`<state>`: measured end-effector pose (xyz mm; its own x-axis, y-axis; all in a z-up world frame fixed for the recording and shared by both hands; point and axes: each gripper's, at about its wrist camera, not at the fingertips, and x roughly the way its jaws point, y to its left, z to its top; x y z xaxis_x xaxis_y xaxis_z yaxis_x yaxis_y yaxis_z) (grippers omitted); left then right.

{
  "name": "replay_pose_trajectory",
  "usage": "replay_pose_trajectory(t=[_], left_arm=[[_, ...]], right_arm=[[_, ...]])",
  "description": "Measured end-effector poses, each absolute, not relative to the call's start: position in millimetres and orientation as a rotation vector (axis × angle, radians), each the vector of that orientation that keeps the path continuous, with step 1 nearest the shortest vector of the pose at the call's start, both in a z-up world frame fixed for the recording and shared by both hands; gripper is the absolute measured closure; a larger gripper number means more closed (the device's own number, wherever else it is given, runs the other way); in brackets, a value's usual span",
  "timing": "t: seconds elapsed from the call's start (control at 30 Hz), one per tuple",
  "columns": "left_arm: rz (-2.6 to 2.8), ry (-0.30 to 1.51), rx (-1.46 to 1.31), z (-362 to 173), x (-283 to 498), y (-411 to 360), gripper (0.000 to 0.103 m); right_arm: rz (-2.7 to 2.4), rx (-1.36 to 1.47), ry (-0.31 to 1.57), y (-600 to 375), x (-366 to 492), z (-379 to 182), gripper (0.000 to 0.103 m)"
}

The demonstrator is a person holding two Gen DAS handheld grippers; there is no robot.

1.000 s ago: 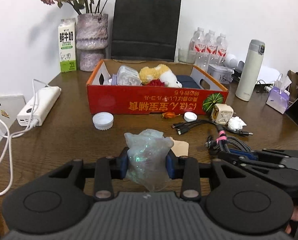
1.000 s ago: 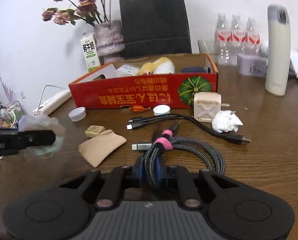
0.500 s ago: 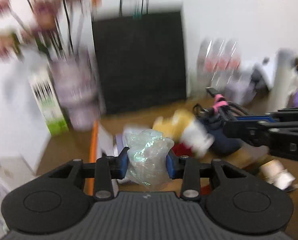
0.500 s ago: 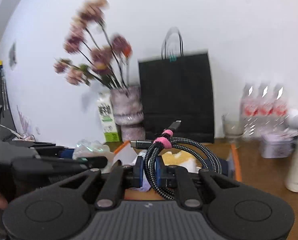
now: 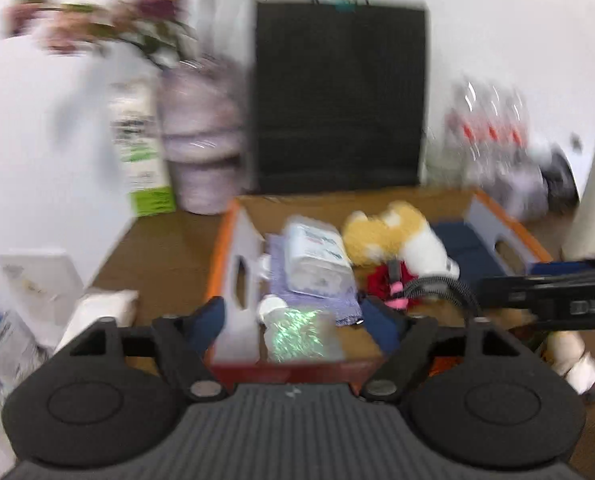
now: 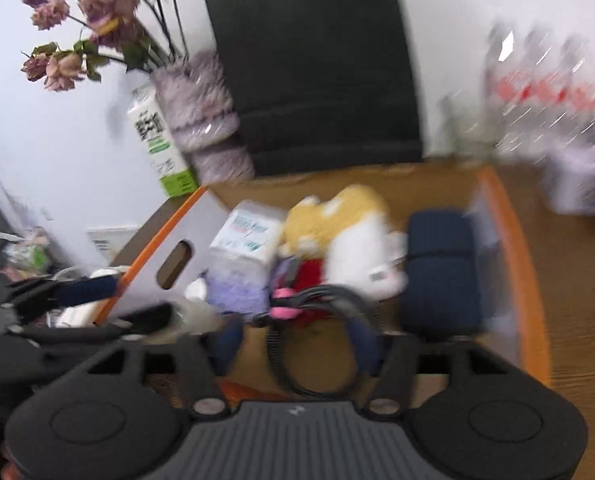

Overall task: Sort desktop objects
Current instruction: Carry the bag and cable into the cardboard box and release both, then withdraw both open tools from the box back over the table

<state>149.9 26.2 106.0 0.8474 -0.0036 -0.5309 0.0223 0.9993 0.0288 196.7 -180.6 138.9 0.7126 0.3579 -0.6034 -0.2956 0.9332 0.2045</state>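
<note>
The left gripper [image 5: 293, 320] hangs over the near end of the cardboard box [image 5: 237, 248], its blue-padded jaws spread wide with nothing between them; the crumpled plastic bag [image 5: 299, 340] lies loose just beyond them on the box floor, glinting green, touching neither pad as far as the blur allows. The right gripper [image 6: 297, 340] hangs over the same box [image 6: 509, 248], a little toward its right end, jaws likewise spread apart, and the coiled braided cable [image 6: 321, 344] with its pink tie sits slack in the gap, seemingly resting in the box rather than pinched; the blur leaves contact with the right pad uncertain. In the left view this cable [image 5: 437, 288] shows beside the right gripper's black finger, on which white letters "DAS" can be read before the frame cuts them off. Deeper inside the box lie a wrapped tissue pack [image 5: 317, 260] with blue print too smeared to read, a yellow-and-white plush toy [image 5: 397, 236], something red [image 5: 381, 280] and a dark blue pouch [image 6: 441, 272]. Behind the box stand a black paper bag [image 5: 337, 100], a vase of dried flowers [image 6: 205, 120] and a milk carton [image 6: 161, 148] with black characters and a green base, illegible here. Right of the box are water bottles [image 5: 493, 136] with red labels.
</note>
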Motion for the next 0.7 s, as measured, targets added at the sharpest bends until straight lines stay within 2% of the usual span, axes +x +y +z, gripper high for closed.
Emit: replay_pose_trajectory(t=[0.07, 0.2, 0.27, 0.43, 0.7], left_arm=[[-0.006, 0.510, -0.033, 107.2, 110.9, 27.0, 0.013], [-0.088, 0.506, -0.115, 96.9, 43.7, 18.6, 0.005], [-0.126, 0.500, -0.112, 82.9, 8.3, 14.2, 0.003], [-0.145, 0.527, -0.062, 46.9, -47.8, 11.9, 0.002], [-0.108, 0.600, -0.080, 18.4, -61.9, 15.2, 0.000]], right_arm=[[0.307, 0.077, 0.598, -192.1, 161.2, 145.4, 0.025], [0.303, 0.051, 0.535, -199.0, 88.1, 135.0, 0.022], [0.308, 0.022, 0.519, -195.4, 49.3, 122.0, 0.014], [0.270, -0.082, 0.513, -192.1, -22.9, 91.5, 0.014], [0.242, 0.093, 0.632, -213.0, -52.1, 61.3, 0.013]])
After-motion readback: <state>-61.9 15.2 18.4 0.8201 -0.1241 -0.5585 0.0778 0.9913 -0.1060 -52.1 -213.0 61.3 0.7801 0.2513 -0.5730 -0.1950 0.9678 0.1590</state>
